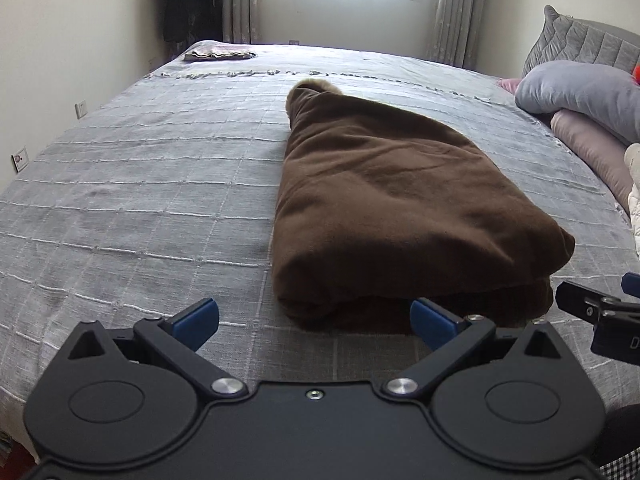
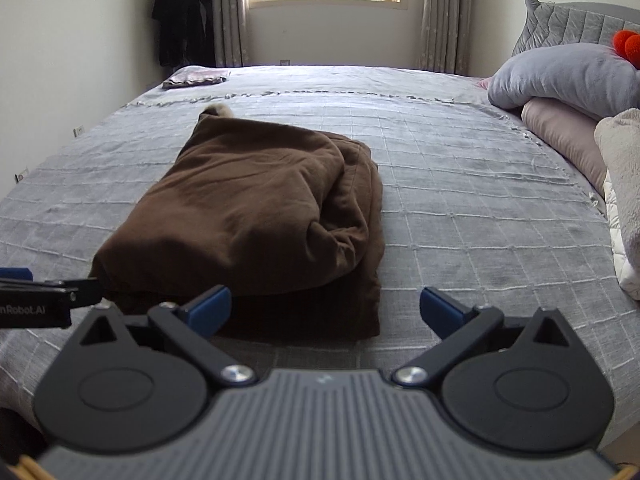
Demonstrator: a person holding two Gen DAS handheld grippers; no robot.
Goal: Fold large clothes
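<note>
A large brown garment [image 1: 392,200] lies folded into a long bundle on the grey bed cover [image 1: 140,200], its fur-trimmed end pointing to the window. It also shows in the right wrist view [image 2: 256,208]. My left gripper [image 1: 314,322] is open and empty, just short of the bundle's near edge. My right gripper [image 2: 325,312] is open and empty at the bundle's near right corner. The right gripper's body shows at the right edge of the left wrist view [image 1: 600,312]. The left gripper's body shows at the left edge of the right wrist view [image 2: 44,300].
Grey and pink pillows [image 1: 588,96] and a white quilt [image 2: 624,200] are piled at the right by the headboard. A small folded cloth [image 1: 220,55] lies at the far left corner. Dark clothes [image 2: 182,12] hang by the curtain.
</note>
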